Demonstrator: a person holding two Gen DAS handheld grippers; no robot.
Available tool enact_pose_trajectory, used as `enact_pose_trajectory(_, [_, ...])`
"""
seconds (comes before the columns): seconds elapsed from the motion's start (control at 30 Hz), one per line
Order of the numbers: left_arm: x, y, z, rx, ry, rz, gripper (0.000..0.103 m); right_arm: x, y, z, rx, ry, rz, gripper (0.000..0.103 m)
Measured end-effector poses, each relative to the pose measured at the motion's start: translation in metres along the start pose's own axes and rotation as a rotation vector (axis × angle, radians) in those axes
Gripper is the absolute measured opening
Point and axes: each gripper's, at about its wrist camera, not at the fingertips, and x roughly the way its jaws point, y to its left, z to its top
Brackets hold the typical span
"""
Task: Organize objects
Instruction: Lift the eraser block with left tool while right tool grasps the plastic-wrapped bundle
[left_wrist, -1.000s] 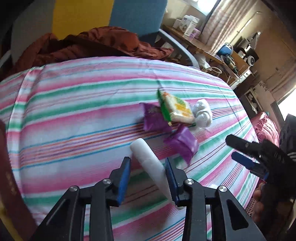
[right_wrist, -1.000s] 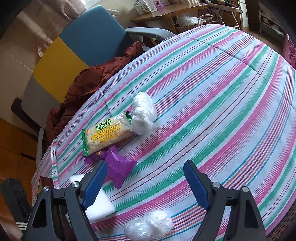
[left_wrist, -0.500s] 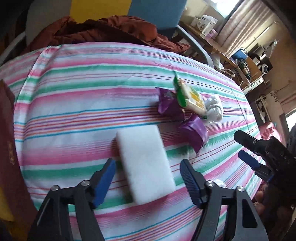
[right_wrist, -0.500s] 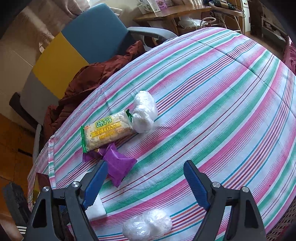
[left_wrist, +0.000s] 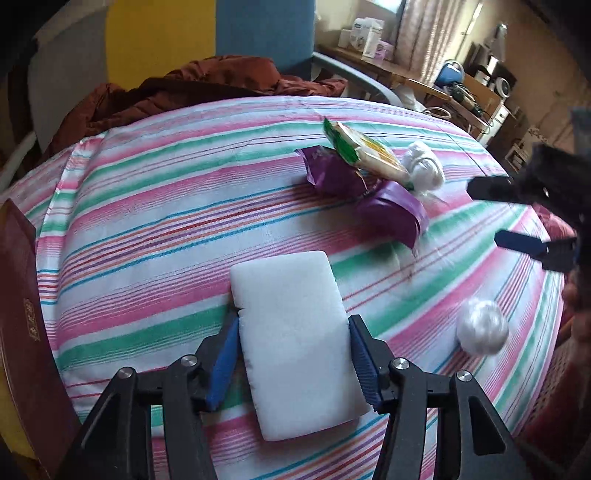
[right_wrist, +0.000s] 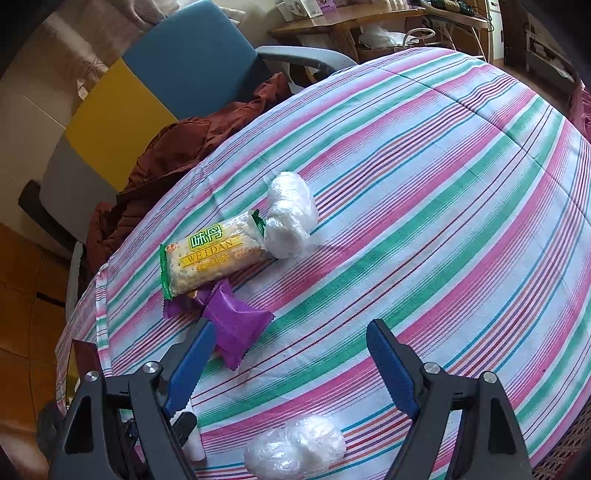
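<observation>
A white sponge block (left_wrist: 291, 343) lies flat on the striped tablecloth (left_wrist: 147, 221). My left gripper (left_wrist: 293, 325) straddles its width, jaws closing, both blue pads touching its long sides. Farther off lie a green-and-yellow cracker packet (left_wrist: 365, 151) (right_wrist: 210, 254), two purple packets (left_wrist: 391, 212) (right_wrist: 236, 325) and a white wrapped bundle (left_wrist: 424, 166) (right_wrist: 291, 218). A second white bundle (left_wrist: 480, 332) (right_wrist: 295, 446) lies nearer. My right gripper (right_wrist: 291, 354) (left_wrist: 517, 214) hovers open over bare cloth, nothing between its fingers.
A dark red book (left_wrist: 22, 332) stands at the table's left edge. Behind the table is a blue, yellow and grey chair (right_wrist: 147, 96) with a rust-brown garment (left_wrist: 207, 81) on it. A cluttered wooden desk (left_wrist: 424, 77) stands at the back right.
The left gripper held the sponge on its thin edge, let it fall flat with jaws wide, then moved in and closed across its width. The right gripper stayed put.
</observation>
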Motion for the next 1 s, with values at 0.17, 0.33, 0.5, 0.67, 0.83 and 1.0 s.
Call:
enact_pose_trajectory(0.17, [0.005,0.0,0.002,0.019,-0.007,-0.008,0.058,0.005,-0.009,0.001,0.042,0.018,-0.005,0.085])
enact_pose_trajectory(0.33, [0.009,-0.004,-0.002,0.058,-0.038,-0.003,0.06,0.007,-0.014,0.002,0.068,0.016,-0.038,0.085])
enact_pose_trajectory(0.5, [0.008,-0.008,-0.01,0.085,-0.08,0.011,0.061,0.012,-0.011,0.001,0.05,0.035,-0.07,0.085])
enact_pose_trajectory(0.67, [0.005,-0.006,-0.016,0.113,-0.115,0.027,0.062,0.015,-0.008,0.0,0.035,0.044,-0.089,0.085])
enact_pose_trajectory(0.83, [0.004,-0.003,-0.018,0.112,-0.134,0.015,0.062,0.018,-0.005,0.0,0.015,0.059,-0.096,0.085])
enact_pose_trajectory(1.0, [0.006,-0.001,-0.019,0.105,-0.143,0.0,0.062,0.029,0.007,-0.01,-0.039,0.162,-0.047,0.085])
